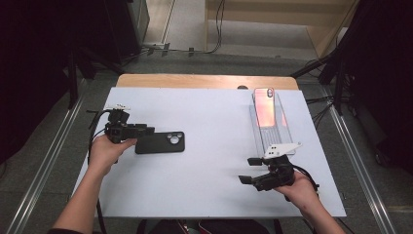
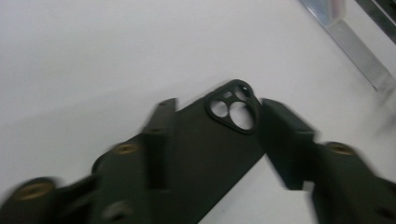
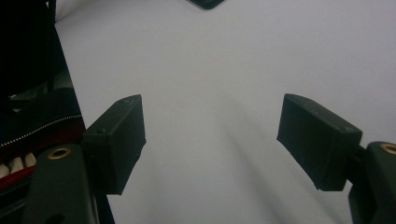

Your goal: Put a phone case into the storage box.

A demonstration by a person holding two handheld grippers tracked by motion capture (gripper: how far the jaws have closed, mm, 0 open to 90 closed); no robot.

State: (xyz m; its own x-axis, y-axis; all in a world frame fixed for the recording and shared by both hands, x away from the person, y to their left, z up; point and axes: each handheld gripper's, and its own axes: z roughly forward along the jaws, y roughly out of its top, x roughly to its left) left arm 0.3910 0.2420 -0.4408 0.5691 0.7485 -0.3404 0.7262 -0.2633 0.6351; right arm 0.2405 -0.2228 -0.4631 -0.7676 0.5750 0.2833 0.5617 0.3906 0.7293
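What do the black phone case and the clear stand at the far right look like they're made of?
The black phone case looks like matte silicone or soft plastic: an even, dull surface with no glare and moulded camera holes. The clear stand looks like glossy acrylic or clear plastic: see-through, with bright edges and a ribbed lower part.

A white sheet (image 1: 209, 170) covers most of the worktop (image 1: 195, 81), whose pale wooden edge shows as a strip along the far side, in the upper middle of the high view. At the upper right of the sheet lies a clear ribbed tray (image 1: 275, 131), set lengthwise away from the camera, and a phone with a pink, glossy back (image 1: 264, 105) rests on its far end. Grey floor surrounds the worktop, with metal rails (image 1: 46, 161) running along the left and right sides of the frame. Black cables (image 1: 214, 29) trail across the floor at the top, beside light wooden boards.
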